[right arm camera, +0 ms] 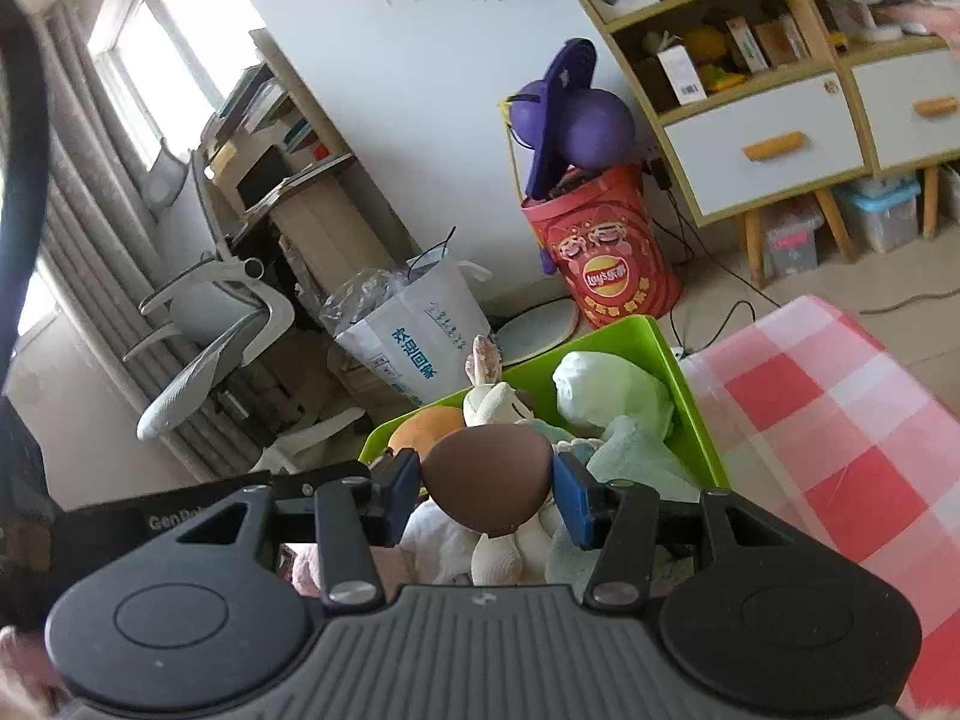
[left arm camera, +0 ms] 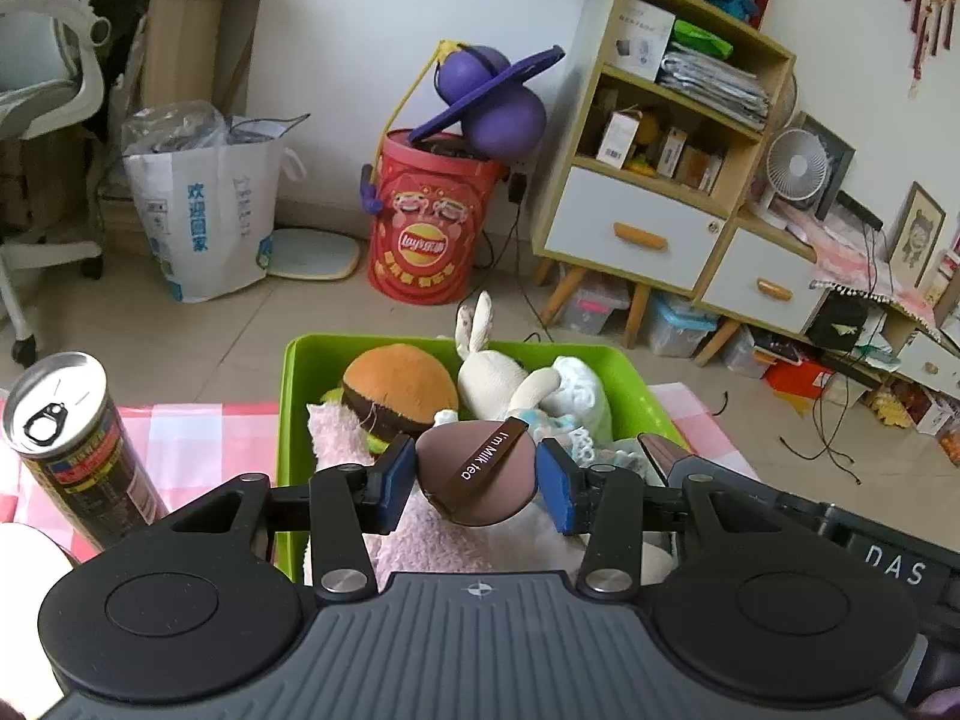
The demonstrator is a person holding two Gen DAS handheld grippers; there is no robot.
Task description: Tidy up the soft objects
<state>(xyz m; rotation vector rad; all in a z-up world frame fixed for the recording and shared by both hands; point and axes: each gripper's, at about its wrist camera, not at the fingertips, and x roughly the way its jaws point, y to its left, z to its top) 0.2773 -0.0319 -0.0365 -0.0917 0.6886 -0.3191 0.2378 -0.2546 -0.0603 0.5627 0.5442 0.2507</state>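
A: Left gripper [left arm camera: 477,483]?

B: Closed partway on a banded brown puff [left arm camera: 474,474], blue pads [left arm camera: 399,480] pressed against its two sides. Printed on the dark band: "I'm Milk tea".

A: And where was that puff?

B: Held up over the near end of the green bin [left arm camera: 624,372], above a pink fluffy towel [left arm camera: 444,540]. Not resting on anything, as far as could be told.

A: Right gripper [right arm camera: 487,492]?

B: Likewise half closed, clamped on a plain brown puff [right arm camera: 489,480], no band visible from that side. Hung over the near part of the same bin [right arm camera: 678,372]. Could not tell whether it was the same puff or a second one.

A: What lay inside the bin?

B: A burger plush [left arm camera: 399,384] at the far left, a white rabbit plush [left arm camera: 486,372] beside it with ears poking above the far rim, and a pale green plush [right arm camera: 612,390] toward the right wall. All packed close together, touching.

A: Around the bin?

B: Stood on a counter [right arm camera: 840,420] under a pink checked cloth. An upright drink can [left arm camera: 66,438] to the left of the bin, apart from it.
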